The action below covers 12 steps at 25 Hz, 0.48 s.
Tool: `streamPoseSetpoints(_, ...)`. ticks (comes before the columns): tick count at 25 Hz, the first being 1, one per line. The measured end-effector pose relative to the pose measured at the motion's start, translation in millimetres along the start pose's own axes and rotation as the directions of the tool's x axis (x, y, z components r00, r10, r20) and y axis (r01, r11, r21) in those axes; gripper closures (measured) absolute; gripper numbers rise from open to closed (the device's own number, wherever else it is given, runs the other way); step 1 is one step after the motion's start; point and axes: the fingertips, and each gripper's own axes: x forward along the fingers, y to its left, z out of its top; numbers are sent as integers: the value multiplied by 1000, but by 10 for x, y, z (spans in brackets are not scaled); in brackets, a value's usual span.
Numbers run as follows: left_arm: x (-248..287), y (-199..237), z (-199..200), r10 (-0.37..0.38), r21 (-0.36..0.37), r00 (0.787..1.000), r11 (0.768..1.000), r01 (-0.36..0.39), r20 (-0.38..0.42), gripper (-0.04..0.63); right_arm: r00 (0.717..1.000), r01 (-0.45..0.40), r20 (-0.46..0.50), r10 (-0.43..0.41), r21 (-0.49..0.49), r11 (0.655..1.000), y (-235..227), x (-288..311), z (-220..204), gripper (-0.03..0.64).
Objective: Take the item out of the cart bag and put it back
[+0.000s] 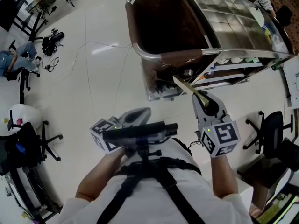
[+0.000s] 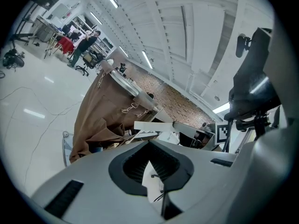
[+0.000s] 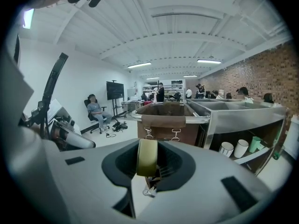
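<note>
Item (image 3: 147, 157), flat and olive-yellow, is clamped edge-on in right gripper (image 1: 202, 98), pointed toward brown cart bag (image 1: 161, 20). Left gripper (image 1: 140, 116) is seen closed, nothing between jaws.

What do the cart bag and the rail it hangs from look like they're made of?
Cart bag: likely woven fabric, brown and matte; it sags and folds in soft creases. Rail: probably polished metal tube, silvery with bright glints along its curve.
</note>
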Motion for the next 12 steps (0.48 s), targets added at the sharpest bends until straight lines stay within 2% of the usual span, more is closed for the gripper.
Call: streamPoseSetpoints(12, 4, -4, -24, 0, 3, 1000, 1000, 0, -5, 592, 999, -8, 35, 8, 6, 1000, -10, -153, 78, 545)
